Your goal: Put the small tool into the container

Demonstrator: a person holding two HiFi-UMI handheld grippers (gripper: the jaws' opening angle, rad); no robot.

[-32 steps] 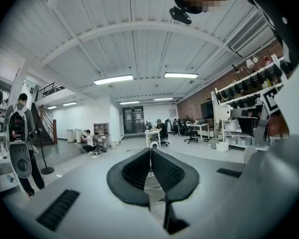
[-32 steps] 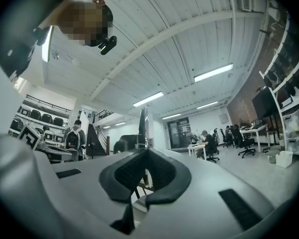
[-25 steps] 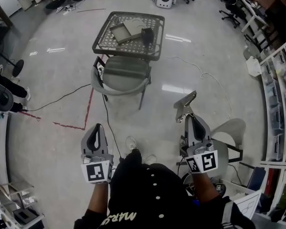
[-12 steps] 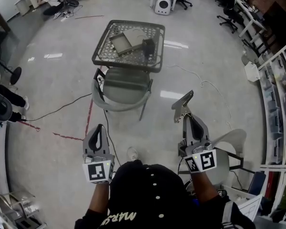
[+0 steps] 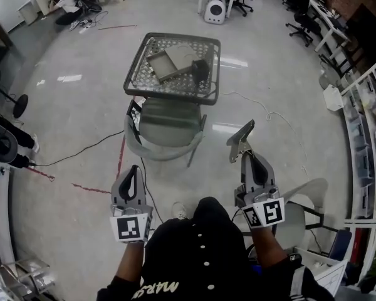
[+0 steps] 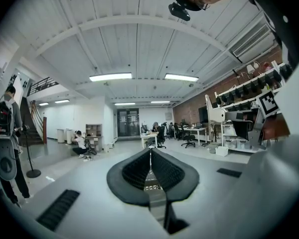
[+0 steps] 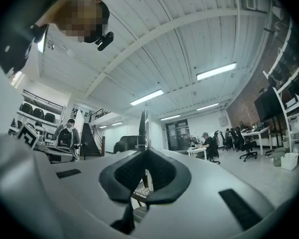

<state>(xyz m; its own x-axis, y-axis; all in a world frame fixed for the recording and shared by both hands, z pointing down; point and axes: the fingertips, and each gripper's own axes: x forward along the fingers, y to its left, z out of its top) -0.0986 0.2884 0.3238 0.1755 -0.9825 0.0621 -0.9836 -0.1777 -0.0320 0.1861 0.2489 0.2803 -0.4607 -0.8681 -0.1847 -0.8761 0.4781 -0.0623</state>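
Note:
My right gripper [image 5: 246, 157] is shut on a small flat metal tool [image 5: 240, 140] that sticks out forward and up from the jaws. In the right gripper view the tool's blade [image 7: 143, 127] stands upright above the closed pads [image 7: 162, 172]. My left gripper [image 5: 131, 172] is shut with nothing in it, and its pads [image 6: 164, 169] meet in the left gripper view. Both are held low in front of the person's body. Ahead stands a mesh table [image 5: 170, 92] with a shallow grey container [image 5: 165, 63] and a black object [image 5: 199, 66] on it.
A grey chair [image 5: 167, 122] stands between me and the table. A white chair [image 5: 308, 184] is at my right, with shelving [image 5: 370, 124] beyond it. Cables [image 5: 81, 142] and red tape marks lie on the floor. Desks and office chairs fill the far end.
The table and grey chair have drifted lower and nearer in the head view as the person steps toward them. Both grippers keep their pose, and the tool stays in the right one.

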